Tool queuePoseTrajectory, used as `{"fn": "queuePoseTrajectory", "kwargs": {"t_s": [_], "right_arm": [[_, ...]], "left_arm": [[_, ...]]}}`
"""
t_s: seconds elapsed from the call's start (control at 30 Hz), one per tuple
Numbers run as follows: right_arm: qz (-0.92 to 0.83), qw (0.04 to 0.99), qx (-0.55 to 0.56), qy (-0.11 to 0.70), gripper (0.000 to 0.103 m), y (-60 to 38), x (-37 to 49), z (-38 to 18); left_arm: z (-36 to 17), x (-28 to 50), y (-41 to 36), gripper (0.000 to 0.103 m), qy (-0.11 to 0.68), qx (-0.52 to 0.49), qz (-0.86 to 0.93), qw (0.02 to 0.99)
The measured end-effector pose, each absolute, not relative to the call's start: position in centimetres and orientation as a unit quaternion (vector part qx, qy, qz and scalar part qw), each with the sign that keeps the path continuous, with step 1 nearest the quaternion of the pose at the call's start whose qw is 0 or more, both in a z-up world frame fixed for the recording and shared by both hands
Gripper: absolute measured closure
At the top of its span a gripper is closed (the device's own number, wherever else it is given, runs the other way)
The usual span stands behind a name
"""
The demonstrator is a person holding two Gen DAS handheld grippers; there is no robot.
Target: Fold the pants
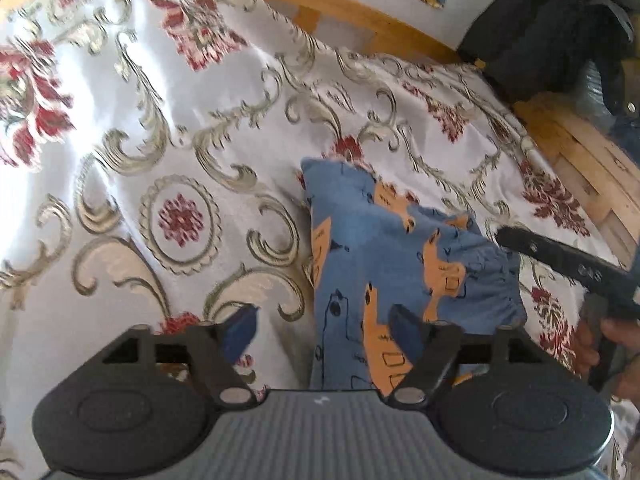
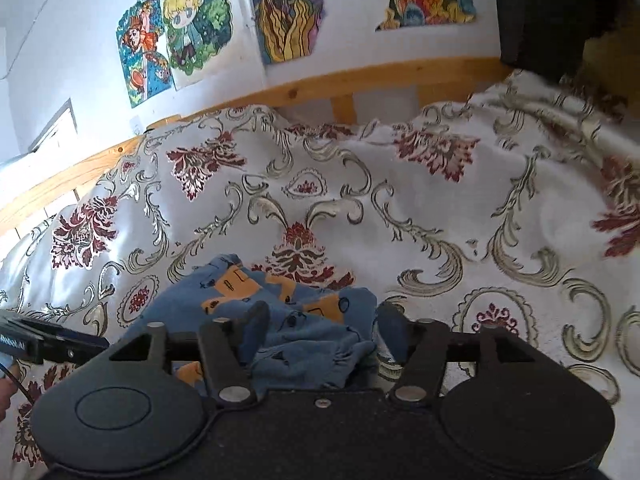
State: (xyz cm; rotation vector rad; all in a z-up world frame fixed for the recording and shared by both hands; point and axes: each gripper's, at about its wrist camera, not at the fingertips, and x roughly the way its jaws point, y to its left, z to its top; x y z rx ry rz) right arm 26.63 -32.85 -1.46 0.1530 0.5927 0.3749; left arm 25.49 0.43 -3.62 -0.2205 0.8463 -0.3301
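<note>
Where the pants (image 1: pixel 400 264) lie, the blue cloth with orange animal print forms a compact bundle on the patterned bedspread (image 1: pixel 160 120), set at about five o'clock from the centre of the left wrist view and at about six o'clock in the right wrist view, partly behind the tool. One corner of the bundle points toward twelve o'clock; the gathered waistband edge faces three o'clock in the left view.

Left gripper (image 1: pixel 324 330): fingers spread wide apart, nothing between them; the right-hand finger overlaps the near edge of the pants in the view, the left-hand finger lies over bare bedspread. Whether either finger touches cloth cannot be told.

Right gripper (image 2: pixel 320 330): fingers likewise parted, straddling the rumpled near end of the pants without clamping it. In the left view the same tool enters from three o'clock, its tip at the waistband edge, with a hand (image 1: pixel 616 344) behind it.

Surroundings: wooden bed rail (image 2: pixel 280 94) along the far side of the bedspread, toward twelve o'clock; coloured cartoon posters (image 2: pixel 176 32) on the white wall above it; a dark garment (image 1: pixel 552 28) at about two o'clock in the left view.
</note>
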Motion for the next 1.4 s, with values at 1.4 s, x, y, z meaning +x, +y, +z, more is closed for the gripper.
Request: {"fn": "queuePoseTrajectory", "kwargs": {"t_s": [1.4], "right_arm": [[0.021, 0.978, 0.092, 0.184, 0.001, -30.5, 1.9, 6.3]], "left_arm": [[4.5, 7.3, -4.3, 0.0, 0.273, -0.008, -0.065, 0.96]]}}
